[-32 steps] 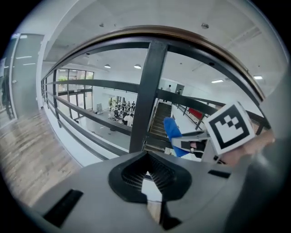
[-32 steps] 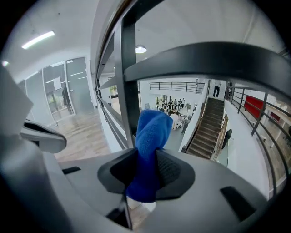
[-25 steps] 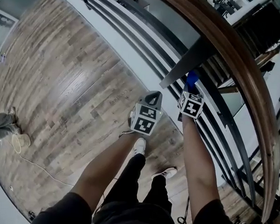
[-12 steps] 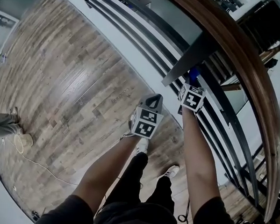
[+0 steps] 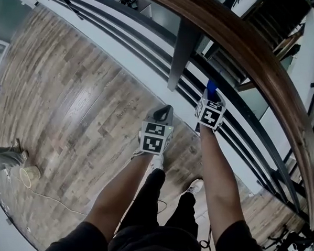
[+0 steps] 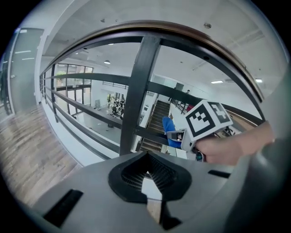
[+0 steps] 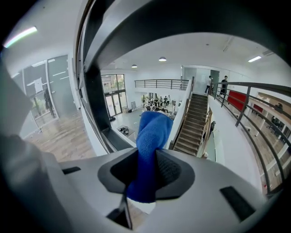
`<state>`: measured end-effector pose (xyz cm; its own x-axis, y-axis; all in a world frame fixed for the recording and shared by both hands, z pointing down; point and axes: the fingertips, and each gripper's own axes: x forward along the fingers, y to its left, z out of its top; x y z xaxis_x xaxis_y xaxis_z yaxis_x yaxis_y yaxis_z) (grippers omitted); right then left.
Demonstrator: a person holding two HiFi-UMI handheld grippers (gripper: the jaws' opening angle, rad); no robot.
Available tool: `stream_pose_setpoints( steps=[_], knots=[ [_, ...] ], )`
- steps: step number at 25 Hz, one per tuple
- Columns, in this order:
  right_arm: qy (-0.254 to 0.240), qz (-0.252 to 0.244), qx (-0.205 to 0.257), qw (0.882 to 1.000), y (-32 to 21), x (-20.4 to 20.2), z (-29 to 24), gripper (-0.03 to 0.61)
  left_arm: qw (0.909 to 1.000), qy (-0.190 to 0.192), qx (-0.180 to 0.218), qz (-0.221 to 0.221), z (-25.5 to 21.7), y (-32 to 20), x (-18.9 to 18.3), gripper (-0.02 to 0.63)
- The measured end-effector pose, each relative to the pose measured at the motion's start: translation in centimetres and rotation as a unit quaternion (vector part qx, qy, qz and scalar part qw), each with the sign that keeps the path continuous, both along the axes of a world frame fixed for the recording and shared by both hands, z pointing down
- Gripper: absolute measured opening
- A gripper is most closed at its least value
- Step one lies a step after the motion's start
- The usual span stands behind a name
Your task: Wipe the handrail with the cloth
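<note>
The brown wooden handrail (image 5: 250, 48) curves from the top centre down the right side, above dark metal rails and a flat dark post (image 5: 182, 50). My right gripper (image 5: 211, 97) is shut on a blue cloth (image 5: 213, 88), held up below the handrail and in front of the metal rails, not touching the wood. In the right gripper view the cloth (image 7: 152, 145) stands pinched between the jaws of the gripper (image 7: 148, 169). My left gripper (image 5: 164, 112) is beside it on the left, lower, shut and empty (image 6: 148, 175). From it I see the post (image 6: 136, 91), the right gripper's cube (image 6: 207, 119) and the cloth (image 6: 169, 132).
The wood floor (image 5: 79, 102) lies to the left of the railing. Another person's leg (image 5: 0, 159) and a small cup-like object (image 5: 26, 176) with a cord are at the far left. Beyond the railing a staircase (image 7: 193, 120) drops to a lower hall.
The post has slid leftwards in the head view and the handrail now sits higher across the frame. Both grippers keep their places side by side; the cloth stays held.
</note>
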<state>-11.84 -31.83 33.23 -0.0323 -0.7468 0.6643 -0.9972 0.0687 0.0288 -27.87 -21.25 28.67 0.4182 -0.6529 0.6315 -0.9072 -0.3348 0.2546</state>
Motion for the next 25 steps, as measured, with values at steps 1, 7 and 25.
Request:
stream_pose_setpoints(
  steps=[1, 7, 25],
  knots=[
    [0.002, 0.004, 0.001, 1.000, 0.6, 1.0, 0.0, 0.112, 1.0000, 0.001, 0.001, 0.008, 0.0, 0.2, 0.9, 0.003],
    [-0.006, 0.049, -0.001, 0.999, 5.3, 8.3, 0.1, 0.112, 0.9977, 0.013, 0.003, 0.067, -0.7, 1.9, 8.4, 0.003],
    [-0.013, 0.149, 0.007, 0.989, 19.9, 31.1, 0.0, 0.111, 0.9830, 0.004, 0.018, 0.182, -2.4, 8.7, 30.4, 0.003]
  ],
)
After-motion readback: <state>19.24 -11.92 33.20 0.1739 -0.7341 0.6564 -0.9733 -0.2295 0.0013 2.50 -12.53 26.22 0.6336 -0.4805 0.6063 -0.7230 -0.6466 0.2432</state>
